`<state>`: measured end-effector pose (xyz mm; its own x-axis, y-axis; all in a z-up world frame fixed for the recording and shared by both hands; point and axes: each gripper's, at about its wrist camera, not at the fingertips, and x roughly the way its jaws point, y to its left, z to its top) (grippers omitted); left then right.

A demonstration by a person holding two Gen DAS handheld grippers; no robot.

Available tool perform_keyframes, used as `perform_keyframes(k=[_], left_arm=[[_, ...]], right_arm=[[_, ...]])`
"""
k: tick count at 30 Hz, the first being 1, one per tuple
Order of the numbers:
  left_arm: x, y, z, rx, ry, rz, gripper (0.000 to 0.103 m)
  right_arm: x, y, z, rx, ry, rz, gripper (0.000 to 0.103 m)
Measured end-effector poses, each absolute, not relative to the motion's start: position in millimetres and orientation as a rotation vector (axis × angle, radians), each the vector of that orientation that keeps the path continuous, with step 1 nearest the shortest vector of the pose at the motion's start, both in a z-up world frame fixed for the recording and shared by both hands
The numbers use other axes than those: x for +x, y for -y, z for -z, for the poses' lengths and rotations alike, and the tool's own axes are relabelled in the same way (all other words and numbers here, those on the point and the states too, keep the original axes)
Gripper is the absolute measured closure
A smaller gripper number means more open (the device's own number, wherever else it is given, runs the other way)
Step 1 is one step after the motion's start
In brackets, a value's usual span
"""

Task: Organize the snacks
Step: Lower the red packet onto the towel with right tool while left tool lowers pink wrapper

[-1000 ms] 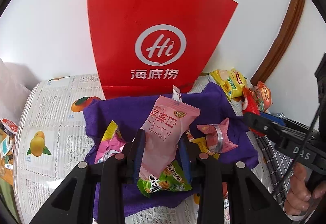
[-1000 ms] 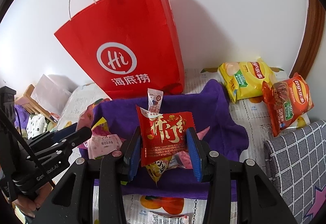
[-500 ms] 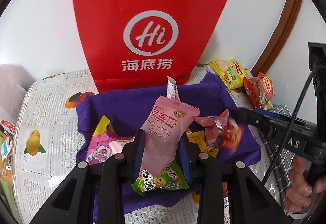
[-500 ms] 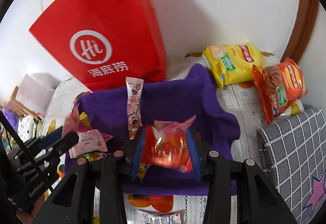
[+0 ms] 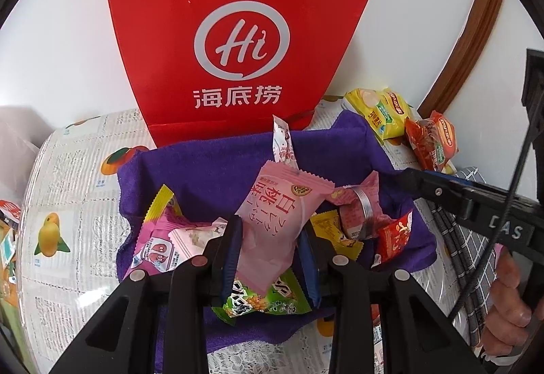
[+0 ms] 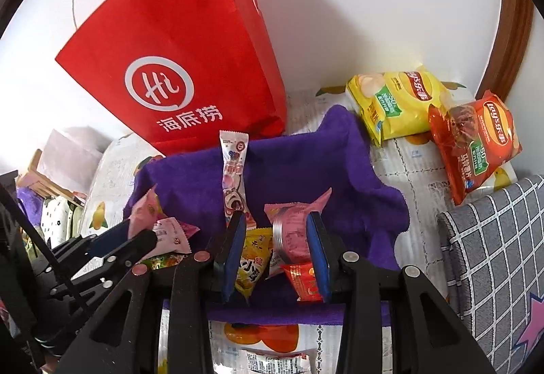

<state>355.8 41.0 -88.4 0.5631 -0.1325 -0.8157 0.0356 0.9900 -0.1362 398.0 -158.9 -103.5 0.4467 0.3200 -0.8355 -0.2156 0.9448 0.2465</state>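
1. The right gripper [image 6: 277, 250] has let go of the red snack pack [image 6: 304, 282], which it held up a second ago. The pack now lies on the purple cloth [image 6: 299, 166]. Its jaws have just been closing, and I cannot tell if they grip anything.
2. The left gripper [image 5: 272, 258] still pinches one pink snack pack [image 5: 278, 221] over the cloth.
3. Two chip bags lie beside the cloth: a yellow chip bag [image 6: 394, 102] and an orange chip bag [image 6: 476, 142].
4. The pink pack's long side points up and away, toward the red bag [image 5: 238, 34].

You see a matt red paper bag [image 6: 176, 44] behind a fuzzy purple cloth [image 6: 306, 163]. The pink snack packet [image 5: 278, 221] looks like smooth matt plastic film; the yellow chip bag [image 6: 397, 102] and orange chip bag [image 6: 476, 142] are glossy and crinkled. The door frame [image 5: 465, 44] is polished wood.
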Motion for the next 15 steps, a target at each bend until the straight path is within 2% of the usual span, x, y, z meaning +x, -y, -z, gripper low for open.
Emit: perform_keyframes(k=[8,9,11,15], left_arm=[[361.2,-38.5,98.2,-0.103,-1.017,0.097,0.070],[361.8,-38.0,98.7,-0.103,-1.022,0.098,0.068],[362.4,-37.1,98.7,-0.101,-1.024,0.101,0.054],[360.6,-33.6,94.1,-0.081,-1.002,0.100,0.044]], right_arm=[[398.0,160.8,100.6,0.124,-1.060,-0.342,0.064],[397.9,160.8,100.3,0.125,-1.061,-0.343,0.063],[398.1,160.7,100.1,0.126,-1.062,-0.343,0.063],[397.1,158.8,99.7,0.132,-1.067,-0.353,0.063]])
